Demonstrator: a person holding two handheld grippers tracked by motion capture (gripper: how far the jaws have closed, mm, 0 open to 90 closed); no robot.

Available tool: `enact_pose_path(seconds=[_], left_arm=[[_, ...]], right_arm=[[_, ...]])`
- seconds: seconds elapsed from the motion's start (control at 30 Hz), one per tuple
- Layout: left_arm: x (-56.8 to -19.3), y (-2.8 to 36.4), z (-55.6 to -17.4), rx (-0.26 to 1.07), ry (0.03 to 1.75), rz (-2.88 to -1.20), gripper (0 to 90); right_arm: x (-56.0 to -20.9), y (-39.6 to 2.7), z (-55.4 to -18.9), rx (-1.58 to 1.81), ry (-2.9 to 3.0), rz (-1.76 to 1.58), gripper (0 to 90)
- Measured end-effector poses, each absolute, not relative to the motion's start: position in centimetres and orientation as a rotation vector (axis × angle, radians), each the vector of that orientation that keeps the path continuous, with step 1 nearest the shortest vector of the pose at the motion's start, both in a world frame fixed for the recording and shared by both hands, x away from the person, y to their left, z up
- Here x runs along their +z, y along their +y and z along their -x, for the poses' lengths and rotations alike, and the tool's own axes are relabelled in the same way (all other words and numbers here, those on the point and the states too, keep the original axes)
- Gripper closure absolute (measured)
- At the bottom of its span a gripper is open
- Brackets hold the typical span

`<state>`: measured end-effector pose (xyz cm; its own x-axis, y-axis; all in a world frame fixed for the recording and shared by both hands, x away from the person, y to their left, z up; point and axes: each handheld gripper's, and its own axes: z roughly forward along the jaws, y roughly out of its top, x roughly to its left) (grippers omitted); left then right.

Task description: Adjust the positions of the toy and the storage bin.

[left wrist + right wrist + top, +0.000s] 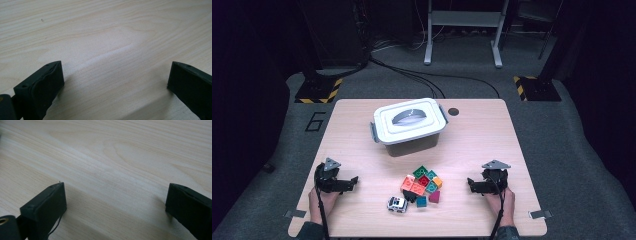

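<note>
While both hands rest near the desk's (362,120) front edge, the left gripper (354,180) sits toward the front-left corner and the right gripper (469,184) toward the front-right corner, each pointing inward along that edge. Bare wood lies open beside each gripper out to the side edges, and a wide clear band runs across the desk's middle on both flanks of the lidded grey box (409,126), which stands near the back edge at centre. Left gripper view: jaws stand wide apart, bare desk (112,50) between them, nothing held. Right gripper view: jaws likewise wide apart over bare desk (115,170), empty. A pile of coloured blocks (422,184) lies at front centre, between the two grippers and well apart from both; a small toy car (397,204) sits just beside the pile, nearer the front edge.
</note>
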<state>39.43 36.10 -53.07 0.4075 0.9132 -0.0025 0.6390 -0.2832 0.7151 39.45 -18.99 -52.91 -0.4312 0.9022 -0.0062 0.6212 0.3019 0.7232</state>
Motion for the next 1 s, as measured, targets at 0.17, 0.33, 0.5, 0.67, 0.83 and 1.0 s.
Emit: enact_pose_path(seconds=[0.17,0.33,0.5,0.67,0.83,1.0], left_arm=[[-53.1,36.1,-39.4,0.553,1.320,-2.024,0.4],[-53.1,36.1,-39.4,0.551,1.318,-2.025,0.4],[-53.1,36.1,-39.4,0.552,1.318,-2.024,0.4],[-53.1,36.1,-39.4,0.552,1.318,-2.024,0.5],[-53.1,36.0,-39.4,0.552,1.310,-2.023,0.7],[-53.1,36.0,-39.4,0.552,1.309,-2.023,0.6]], right_arm=[[-52.9,-18.9,-39.5,0.930,2.140,-1.382,3.9],[-52.6,-19.3,-39.9,0.956,2.134,-1.427,3.6],[-51.0,-18.9,-41.0,0.992,2.151,-1.436,3.7],[-48.9,-17.9,-42.4,1.001,2.182,-1.396,4.8],[-46.4,-16.2,-44.5,1.060,2.180,-1.342,4.8],[-45.0,-14.8,-46.5,1.093,2.194,-1.327,5.0]])
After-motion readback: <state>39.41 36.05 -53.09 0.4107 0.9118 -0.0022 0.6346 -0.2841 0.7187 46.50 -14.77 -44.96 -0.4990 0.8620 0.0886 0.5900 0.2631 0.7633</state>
